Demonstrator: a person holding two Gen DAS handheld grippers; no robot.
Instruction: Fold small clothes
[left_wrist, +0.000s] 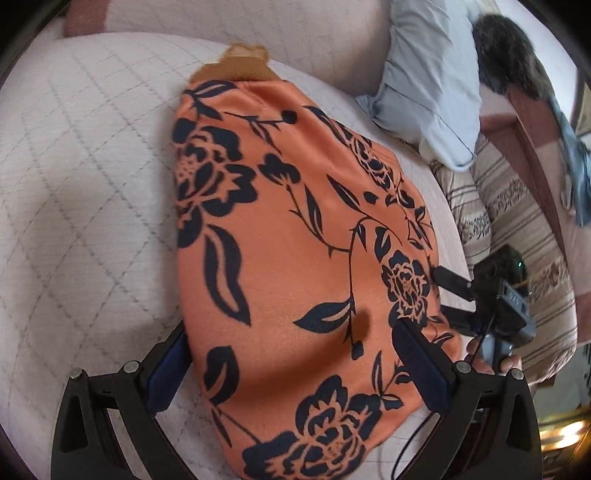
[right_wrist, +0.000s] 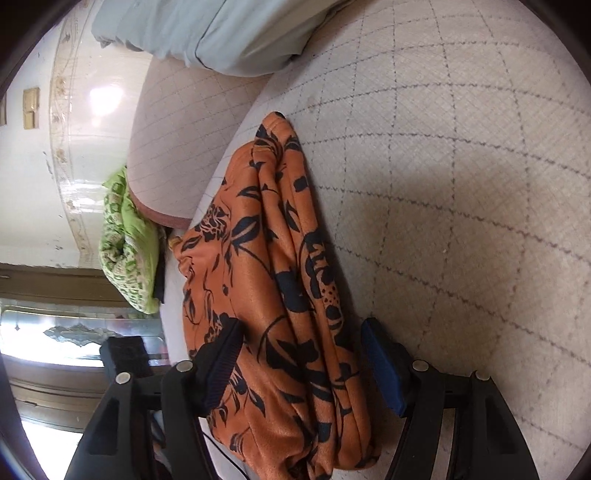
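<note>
An orange garment with a dark floral print (left_wrist: 295, 229) lies folded into a long bundle on a white quilted mattress (left_wrist: 74, 184). My left gripper (left_wrist: 291, 328) is open and straddles the garment's near end, one pad at each edge. My right gripper (left_wrist: 441, 291) comes in from the garment's right edge. In the right wrist view the same garment (right_wrist: 280, 258) shows stacked folds. There my right gripper (right_wrist: 301, 325) is open over the cloth. Its left finger rests over the fabric, and its right finger stands just off the garment's edge on the mattress (right_wrist: 461, 184).
A pale blue pillow (left_wrist: 424, 92) (right_wrist: 221, 29) lies beyond the garment. Striped bedding (left_wrist: 517, 221) lies past the mattress edge to the right. A green patterned cloth (right_wrist: 129, 243) hangs off the far side. A person's hand (left_wrist: 491, 363) holds the right gripper.
</note>
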